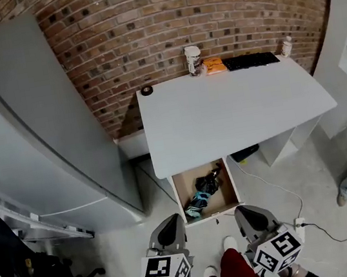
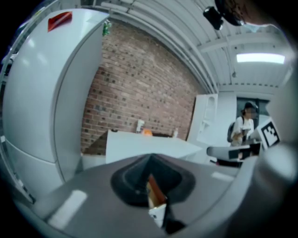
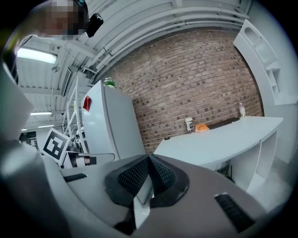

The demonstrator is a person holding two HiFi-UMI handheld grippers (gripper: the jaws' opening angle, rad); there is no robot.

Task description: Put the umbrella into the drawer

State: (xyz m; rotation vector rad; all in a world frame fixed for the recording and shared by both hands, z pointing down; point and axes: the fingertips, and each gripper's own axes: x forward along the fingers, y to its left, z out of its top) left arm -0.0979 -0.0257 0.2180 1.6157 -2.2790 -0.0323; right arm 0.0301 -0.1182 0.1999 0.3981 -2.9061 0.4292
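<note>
The grey left gripper (image 1: 169, 225) and right gripper (image 1: 249, 214) are nearest, each with its ribbed dark jaws pressed together on nothing. The folded umbrella (image 1: 205, 189), crumpled black fabric with a teal end, lies inside the open, box-shaped pale wooden drawer (image 1: 179, 200) under the smooth white table (image 1: 234, 108). Both grippers point side by side toward the drawer front, not touching it.

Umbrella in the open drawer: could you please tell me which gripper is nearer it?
Left. In the head view the left gripper hangs just below-left of the umbrella, by its teal end; the right gripper is farther off, below-right.
</note>
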